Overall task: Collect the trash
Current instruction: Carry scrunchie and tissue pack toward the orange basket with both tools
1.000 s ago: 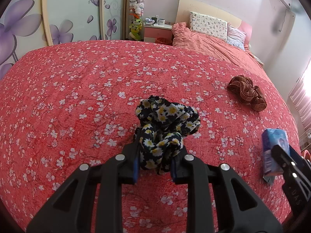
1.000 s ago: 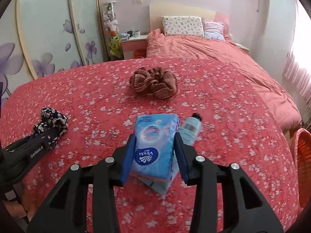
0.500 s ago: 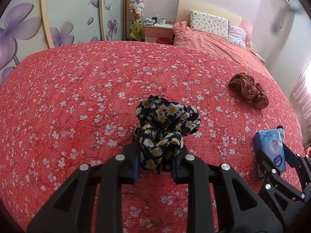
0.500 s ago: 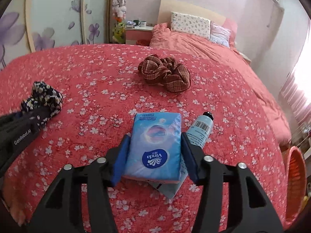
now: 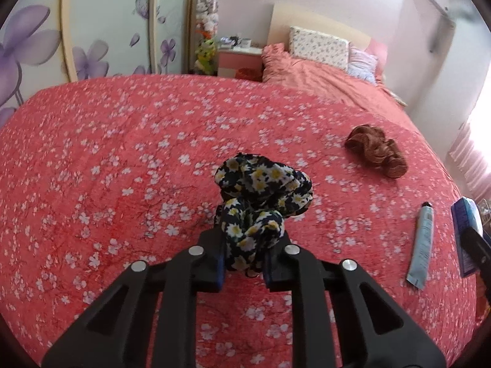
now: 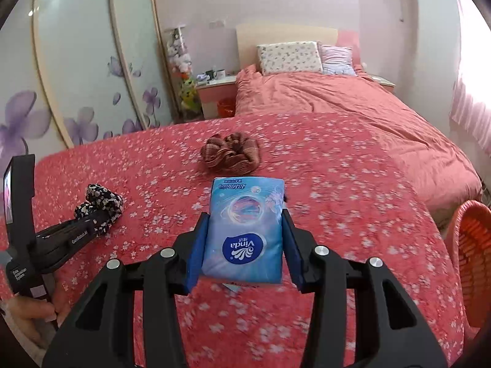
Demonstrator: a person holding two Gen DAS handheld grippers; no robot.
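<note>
My left gripper (image 5: pixel 244 260) is shut on a black daisy-print scrunchie (image 5: pixel 262 193) and holds it over the red floral bedspread (image 5: pixel 122 159); the scrunchie also shows in the right wrist view (image 6: pixel 101 202). My right gripper (image 6: pixel 244 251) is shut on a blue Vinda tissue pack (image 6: pixel 245 230), lifted above the bedspread; the pack shows at the right edge of the left wrist view (image 5: pixel 466 236). A pale blue tube (image 5: pixel 422 245) lies on the bedspread beside it. A brown scrunchie (image 6: pixel 230 156) lies farther back (image 5: pixel 377 153).
An orange woven basket (image 6: pixel 472 254) stands off the bed's right side. A second bed with pillows (image 6: pixel 337 92), a pink nightstand (image 6: pixel 216 92) and flower-painted wardrobe doors (image 6: pixel 76 92) stand behind.
My right gripper has lifted the tissue pack off the bedspread and swung right, uncovering the tube and bringing the basket into view. The left gripper keeps holding the daisy scrunchie.
</note>
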